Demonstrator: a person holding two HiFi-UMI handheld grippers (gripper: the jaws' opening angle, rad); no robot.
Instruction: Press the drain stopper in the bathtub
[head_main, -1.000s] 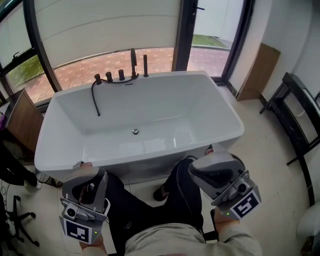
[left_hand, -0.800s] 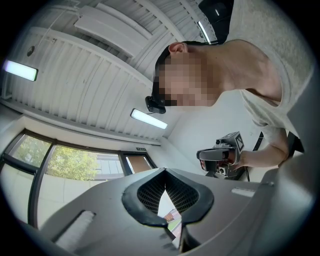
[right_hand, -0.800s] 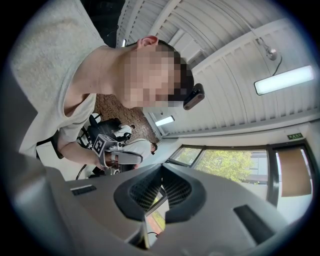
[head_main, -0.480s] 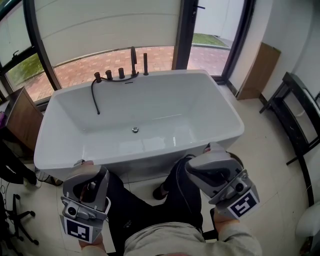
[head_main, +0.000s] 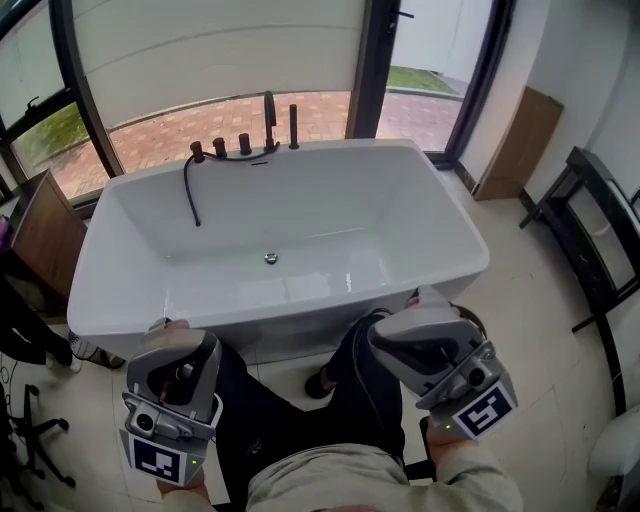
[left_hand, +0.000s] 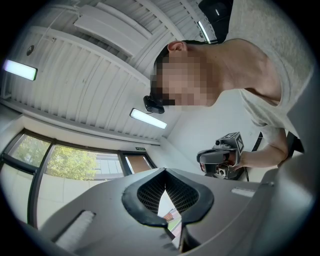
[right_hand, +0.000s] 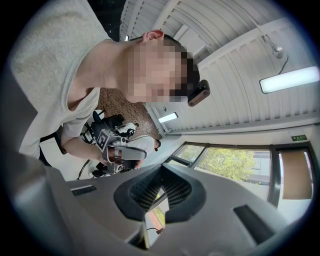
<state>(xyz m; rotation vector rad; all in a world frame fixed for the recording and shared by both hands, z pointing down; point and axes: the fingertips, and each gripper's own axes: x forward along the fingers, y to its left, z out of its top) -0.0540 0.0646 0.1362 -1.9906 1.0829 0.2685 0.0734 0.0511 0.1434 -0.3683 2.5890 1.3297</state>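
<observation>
Our two tools, the left tongs (left_hand: 167, 205) and right tongs (right_hand: 156, 200), are both clenched on nothing, low before one white bathtub (head_main: 440, 200). Its single drain stopper (head_main: 270, 260) sits mid-floor, well apart from them. Five black tap fittings (head_main: 244, 147) line the far rim.

The drain stopper (head_main: 270, 259) shows so small in the head view that you cannot tell whether it sits raised or pressed down. Your legs (head_main: 290, 410) cover the middle of the bathtub's (head_main: 455, 205) near outer wall. The picture's edges cut several things off: the black frame (head_main: 590, 230) at right, the wooden cabinet (head_main: 45, 235) and a black wheeled base (head_main: 30, 445) at left, and a white shape (head_main: 615, 455) in the lower right corner that you cannot identify
</observation>
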